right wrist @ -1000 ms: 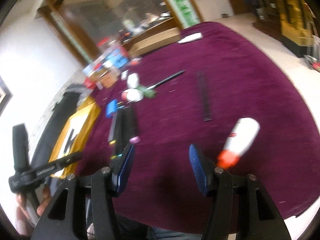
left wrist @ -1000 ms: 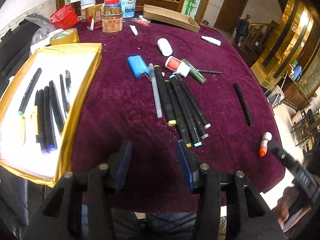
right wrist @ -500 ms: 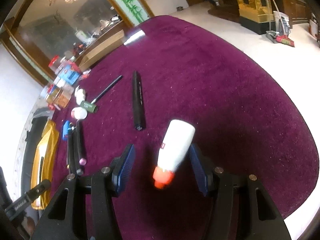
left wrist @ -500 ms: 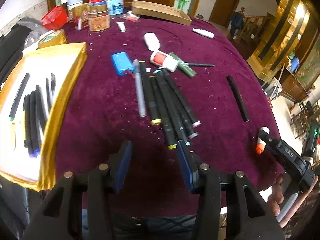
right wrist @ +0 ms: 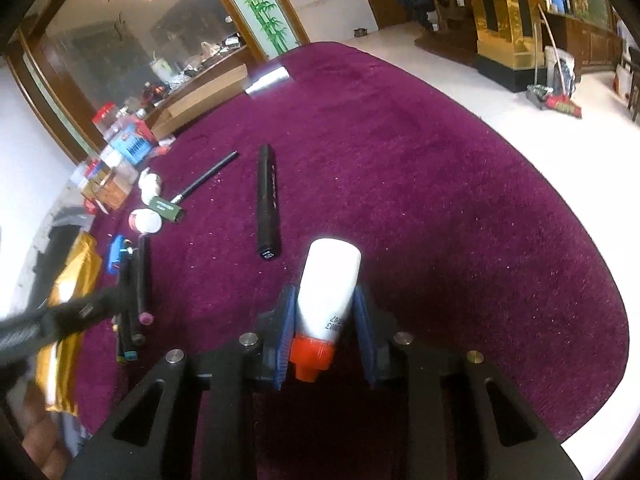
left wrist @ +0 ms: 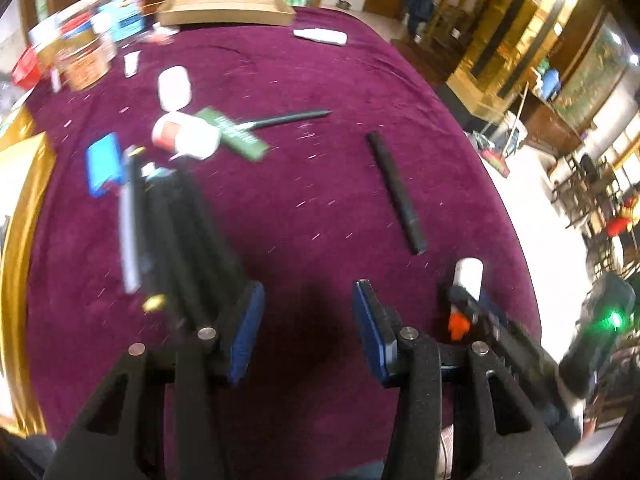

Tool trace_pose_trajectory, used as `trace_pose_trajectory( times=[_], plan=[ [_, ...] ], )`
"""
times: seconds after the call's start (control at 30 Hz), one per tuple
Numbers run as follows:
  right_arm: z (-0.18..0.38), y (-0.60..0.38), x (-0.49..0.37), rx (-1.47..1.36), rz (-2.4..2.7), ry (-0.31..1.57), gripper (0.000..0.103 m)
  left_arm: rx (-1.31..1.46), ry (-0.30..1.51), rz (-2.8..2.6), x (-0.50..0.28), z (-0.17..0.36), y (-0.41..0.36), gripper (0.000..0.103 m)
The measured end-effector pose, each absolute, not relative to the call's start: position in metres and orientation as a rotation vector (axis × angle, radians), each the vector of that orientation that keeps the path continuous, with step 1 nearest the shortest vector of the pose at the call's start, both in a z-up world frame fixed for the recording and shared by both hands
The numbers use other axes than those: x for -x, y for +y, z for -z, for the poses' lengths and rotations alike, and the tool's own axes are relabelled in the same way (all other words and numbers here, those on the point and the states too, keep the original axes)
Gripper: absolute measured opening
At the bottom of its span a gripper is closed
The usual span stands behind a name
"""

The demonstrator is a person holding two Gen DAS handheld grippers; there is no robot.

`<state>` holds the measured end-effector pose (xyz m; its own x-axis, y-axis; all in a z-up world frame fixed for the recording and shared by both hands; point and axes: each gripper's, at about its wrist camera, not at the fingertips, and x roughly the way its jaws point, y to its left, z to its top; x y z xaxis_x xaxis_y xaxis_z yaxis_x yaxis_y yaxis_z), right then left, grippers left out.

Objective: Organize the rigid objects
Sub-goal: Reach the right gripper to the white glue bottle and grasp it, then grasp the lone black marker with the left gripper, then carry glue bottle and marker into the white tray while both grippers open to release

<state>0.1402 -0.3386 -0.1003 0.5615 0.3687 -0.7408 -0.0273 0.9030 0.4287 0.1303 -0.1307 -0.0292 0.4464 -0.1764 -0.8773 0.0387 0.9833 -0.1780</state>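
— Between the right tongs (right wrist: 326,322) lies that white bottle with the orange cap (right wrist: 326,300), cap end back toward the handle, white end poking out ahead. See how the blue pads (right wrist: 285,332) sit flat against its sides?

— I do. The jaws have just been closing on it, and now they pinch it round the lower body, just above the cap. I'd guess that spot was chosen because the body is straight there, so it shouldn't squirt out.

— It looks to be lying on the purple cloth (right wrist: 440,200), though; I can't tell if it's lifted at all.

— Nor can I. And the left tongs (left wrist: 306,328)?

— Spread about halfway, nothing between them, just bare cloth under the gap. The bundle of black markers (left wrist: 180,232) lies just ahead and to the left of the left jaw. My hunch is that they come next.

— Likely. The single black marker (right wrist: 268,204) lies ahead of the right tongs and a little to their left, well apart from the bundle.

— And the gold-edged tray (left wrist: 16,216) is far off to the left of the left tongs. The markers probably go there; where the bottle belongs, I can't say.

— It would be a long carry across from the right, so a firm pinch matters.
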Motion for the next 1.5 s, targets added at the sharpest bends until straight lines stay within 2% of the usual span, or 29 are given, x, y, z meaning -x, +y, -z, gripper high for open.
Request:
trace_pose_trajectory(
  times=[0.43,0.47,0.53,0.57,0.6,0.63,1.0,1.5],
  plan=[
    [0.103,-0.349,-0.138,-0.421,-0.315,0.948,0.026,0.024,1.137,0.183,-0.218,0.048,-0.214,0.043],
    [0.103,-0.349,-0.137,-0.417,-0.317,0.947,0.026,0.018,1.161,0.176,-0.223,0.055,-0.218,0.04],
    [0.103,-0.348,-0.136,-0.403,-0.321,0.945,0.026,0.003,1.201,0.187,-0.229,0.066,-0.223,0.023],
    [0.102,-0.347,-0.136,-0.398,-0.324,0.943,0.026,0.004,1.209,0.179,-0.229,0.071,-0.224,0.021],
    [0.102,-0.347,-0.136,-0.394,-0.326,0.942,0.026,-0.006,1.184,0.166,-0.228,0.069,-0.225,0.014],
    [0.102,-0.347,-0.136,-0.392,-0.327,0.941,0.026,-0.031,1.171,0.151,-0.224,0.07,-0.225,0.013],
    [0.102,-0.346,-0.136,-0.363,-0.35,0.938,0.026,-0.05,1.196,0.172,-0.135,0.068,-0.161,0.013],
    [0.097,-0.325,-0.128,-0.22,-0.3,0.888,0.026,-0.004,1.126,0.181,-0.132,0.069,-0.154,0.012]
  ],
)
